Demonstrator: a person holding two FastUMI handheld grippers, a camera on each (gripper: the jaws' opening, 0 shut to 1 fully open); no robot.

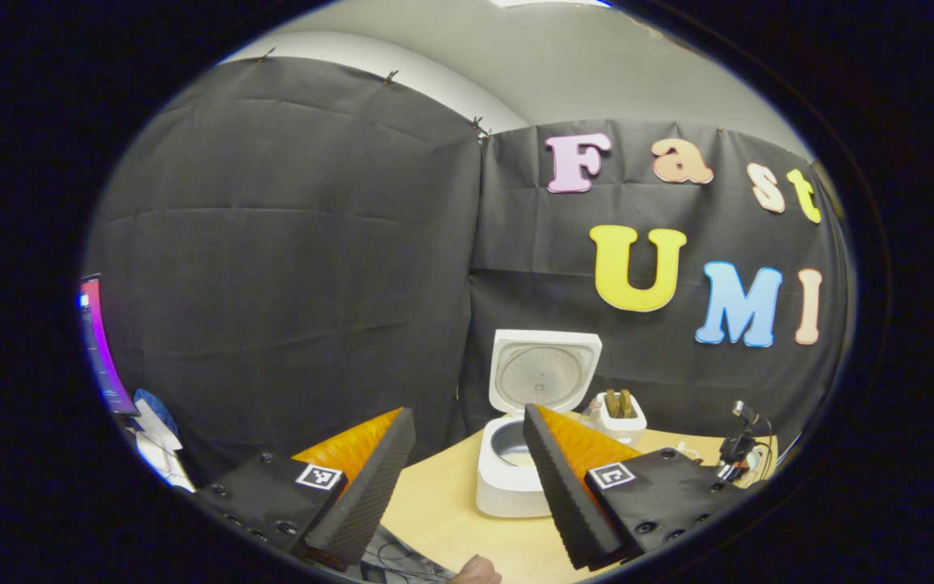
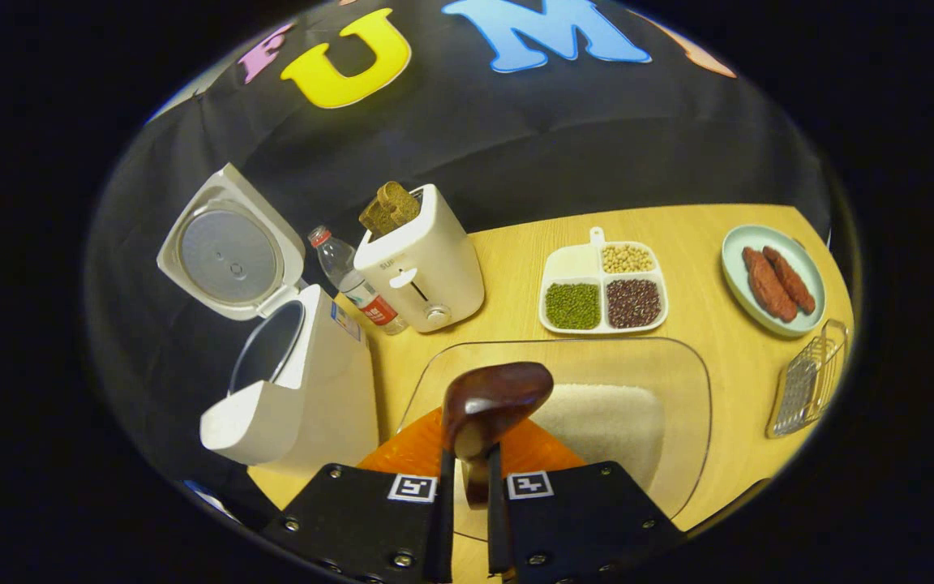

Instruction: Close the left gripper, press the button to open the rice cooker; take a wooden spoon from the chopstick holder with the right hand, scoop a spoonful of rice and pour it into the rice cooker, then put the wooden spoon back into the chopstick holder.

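Note:
The white rice cooker (image 2: 297, 389) stands open at the left of the wooden table, its lid (image 2: 228, 255) tipped back and the pot dark inside. My right gripper (image 2: 467, 466) is shut on the handle of a dark wooden spoon (image 2: 495, 401). The spoon's bowl points forward above a clear glass tray (image 2: 698, 381) that holds a heap of white rice (image 2: 609, 422). My left gripper (image 1: 467, 422) is open and holds nothing. It hangs back from the table, with the open rice cooker (image 1: 507, 474) and its raised lid (image 1: 544, 375) ahead between its fingers.
A white toaster (image 2: 422, 264) with bread and a water bottle (image 2: 353, 284) stand behind the cooker. Farther right lie a divided dish of beans (image 2: 603, 288), a plate of sausages (image 2: 773, 280) and a wire rack (image 2: 809, 381). A small camera with cables (image 1: 739, 454) sits at the table's right.

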